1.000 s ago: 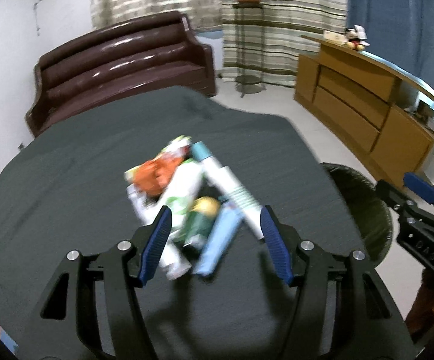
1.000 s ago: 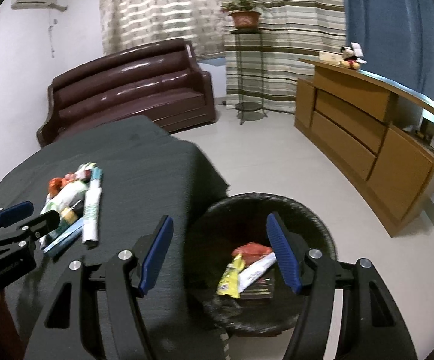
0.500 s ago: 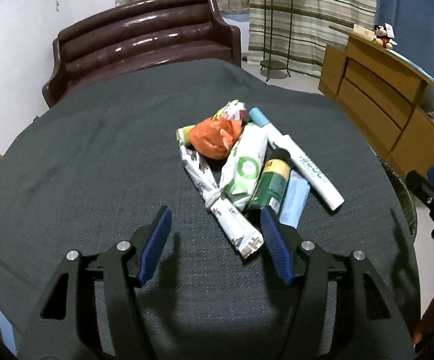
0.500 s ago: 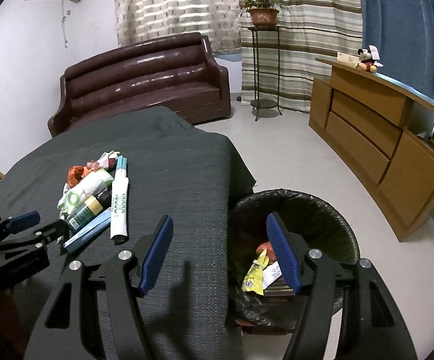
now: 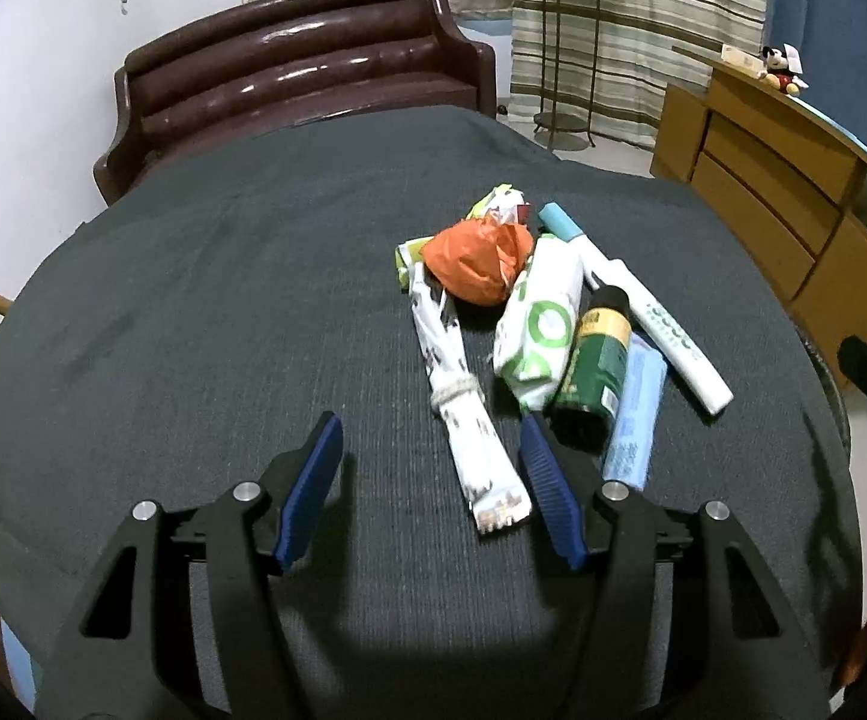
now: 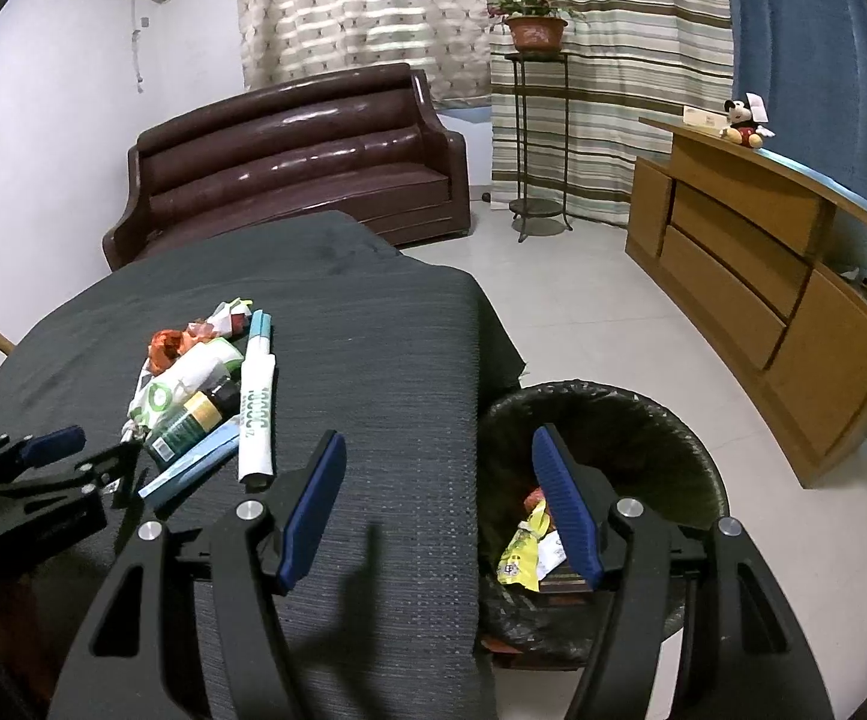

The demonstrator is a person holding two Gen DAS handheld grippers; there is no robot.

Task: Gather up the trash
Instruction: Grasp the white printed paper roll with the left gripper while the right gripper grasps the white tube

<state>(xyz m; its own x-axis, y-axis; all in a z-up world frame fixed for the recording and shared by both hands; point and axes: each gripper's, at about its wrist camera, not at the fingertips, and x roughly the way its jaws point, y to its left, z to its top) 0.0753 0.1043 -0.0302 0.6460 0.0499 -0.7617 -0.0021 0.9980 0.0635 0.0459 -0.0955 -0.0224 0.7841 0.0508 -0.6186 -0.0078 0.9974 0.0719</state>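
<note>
A pile of trash lies on the dark table (image 5: 193, 312): an orange crumpled bag (image 5: 478, 261), a white printed wrapper (image 5: 463, 408), a white-green pack (image 5: 538, 330), a green bottle (image 5: 592, 369), a light blue tube (image 5: 634, 414) and a white tube (image 5: 652, 309). My left gripper (image 5: 430, 441) is open and empty just in front of the white printed wrapper. My right gripper (image 6: 439, 465) is open and empty, above the table edge and the black bin (image 6: 643, 420), which holds some wrappers (image 6: 523, 546). The pile also shows in the right wrist view (image 6: 205, 390).
A brown sofa (image 6: 289, 162) stands behind the table. A wooden sideboard (image 6: 763, 288) runs along the right wall, a plant stand (image 6: 532, 120) by the curtains. White tiled floor (image 6: 583, 324) lies between table and sideboard.
My left gripper has moved left and back from the pile, which now sits ahead and to the right. My right gripper has shifted left, away from over the bin toward the table edge.
</note>
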